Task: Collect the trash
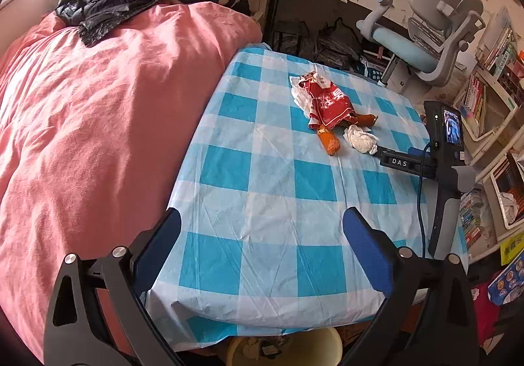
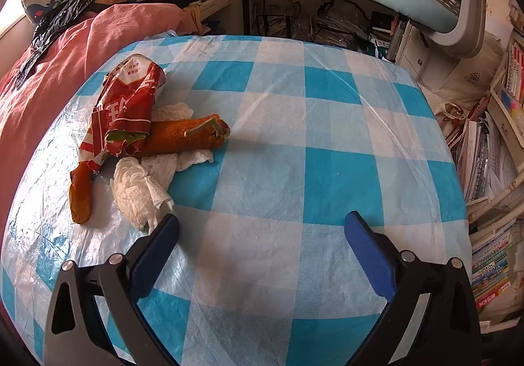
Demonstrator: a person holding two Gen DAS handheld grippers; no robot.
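The left gripper (image 1: 262,221) has its jaws spread wide apart, and there is nothing between the blue pads — just the checked cloth below. The right gripper (image 2: 262,228) is wide open too, and empty. Its left fingertip (image 2: 163,228) is right beside the crumpled white tissue (image 2: 137,189); I cannot tell if it touches.

The trash lies in a small heap on the table. The tissue is soft, wrinkled and lumpy. Next to it is a red snack wrapper (image 2: 127,107), shiny and crinkly, with white writing and a torn end. It lies partly on top of two orange peels. The long peel (image 2: 183,136) is rolled up like a tube, bumpy on the outside. The small peel (image 2: 80,192) is flat and pokes out from under the wrapper, toward the table's left edge. More thin white paper (image 2: 175,110) peeks out behind the heap.

The tablecloth (image 2: 327,169) is thin plastic with blue and white squares — it is glossy and creased. A fluffy pink blanket (image 1: 98,120) lies beside the table, with a shiny black jacket (image 1: 108,2) on it. A pale bucket (image 1: 288,349) sits under the table's near edge.
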